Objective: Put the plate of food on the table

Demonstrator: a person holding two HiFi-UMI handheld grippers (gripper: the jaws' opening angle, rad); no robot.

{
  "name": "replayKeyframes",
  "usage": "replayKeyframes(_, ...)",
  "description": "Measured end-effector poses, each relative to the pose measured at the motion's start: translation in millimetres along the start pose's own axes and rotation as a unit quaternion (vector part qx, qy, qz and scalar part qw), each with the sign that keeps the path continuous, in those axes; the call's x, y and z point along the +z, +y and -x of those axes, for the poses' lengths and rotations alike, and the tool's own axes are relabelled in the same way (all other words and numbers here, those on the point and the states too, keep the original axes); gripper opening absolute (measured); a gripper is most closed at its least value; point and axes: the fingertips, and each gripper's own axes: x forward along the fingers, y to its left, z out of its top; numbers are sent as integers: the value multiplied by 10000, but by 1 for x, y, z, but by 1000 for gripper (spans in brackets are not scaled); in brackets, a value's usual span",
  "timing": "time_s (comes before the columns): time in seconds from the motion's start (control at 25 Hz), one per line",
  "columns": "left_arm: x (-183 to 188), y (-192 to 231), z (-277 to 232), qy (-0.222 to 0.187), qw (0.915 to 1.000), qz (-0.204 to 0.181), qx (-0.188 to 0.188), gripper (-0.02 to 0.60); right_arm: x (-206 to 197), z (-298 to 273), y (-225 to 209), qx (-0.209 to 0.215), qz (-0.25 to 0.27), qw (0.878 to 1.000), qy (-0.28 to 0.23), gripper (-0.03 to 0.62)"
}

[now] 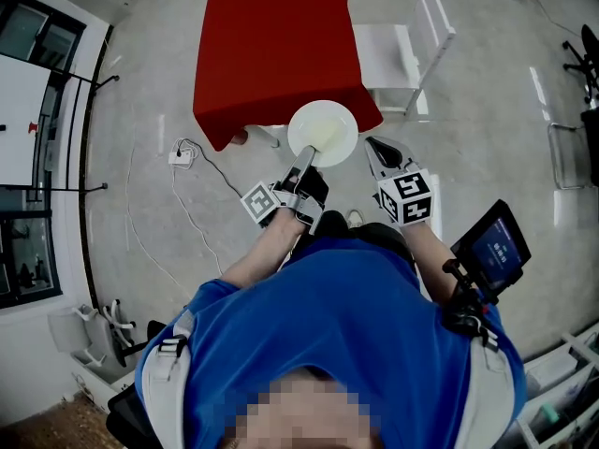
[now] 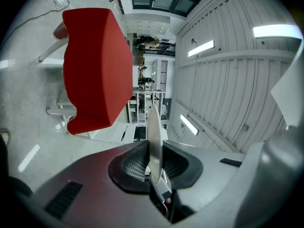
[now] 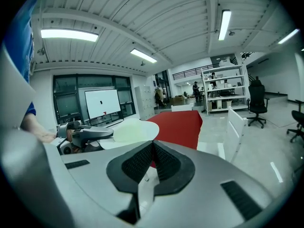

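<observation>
A person in a blue shirt, seen from above, stands facing a red-covered bench (image 1: 276, 40). At far left, a white power strip (image 1: 181, 155) and its cable lie on the grey floor.

The left tool (image 1: 306, 157) is clenched on the near rim of a round white plate (image 1: 323, 131). The left gripper view shows the plate edge-on, pinched between the two dark pads. The plate is held level in the air at the bench's near edge, and I cannot tell whether it has cleared that edge. Its surface looks pale, and what lies on it cannot be made out.

Just to the right, the right tool (image 1: 382, 152) hangs beside the plate without touching it. Its jaws are pressed together with nothing between them. Further right, a white chair (image 1: 412, 50) stands beside the bench. A small dark screen (image 1: 494, 248) sits near the person's right arm.

The step in hand appears to be carrying the plate onto the bench. Because only one rim is gripped, the far side could dip, so the wrist should stay level. The plate should probably go well in from the edge and come down until its base sits flat. Only then should the grip ease off. The free right tool could steady the opposite rim.
</observation>
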Motion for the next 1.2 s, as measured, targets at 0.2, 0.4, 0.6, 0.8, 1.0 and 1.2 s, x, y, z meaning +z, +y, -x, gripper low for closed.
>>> replayKeyframes(0.2,-6,6,-27,227,9997,62,47,55,1,3,-23,-230,-171,9996,-36,2)
replayKeyframes(0.4,-7,15,-75,428,9990,88,6,55,9,-4,-63,-436,-264,9987,-75,2)
replayKeyframes(0.6,-4,32,-137,572,9982,180,16,55,17,-25,-115,-555,-323,9979,-67,2)
replayKeyframes(0.8,-4,37,-155,672,9975,231,1,55,19,-30,-129,-658,-358,9972,-45,2)
replayKeyframes(1.0,-3,39,-157,714,9972,226,-31,55,19,-27,-130,-711,-370,9968,-53,2)
replayKeyframes(1.2,15,38,-220,678,9975,219,-29,55,51,-55,-182,-655,-353,9972,15,2)
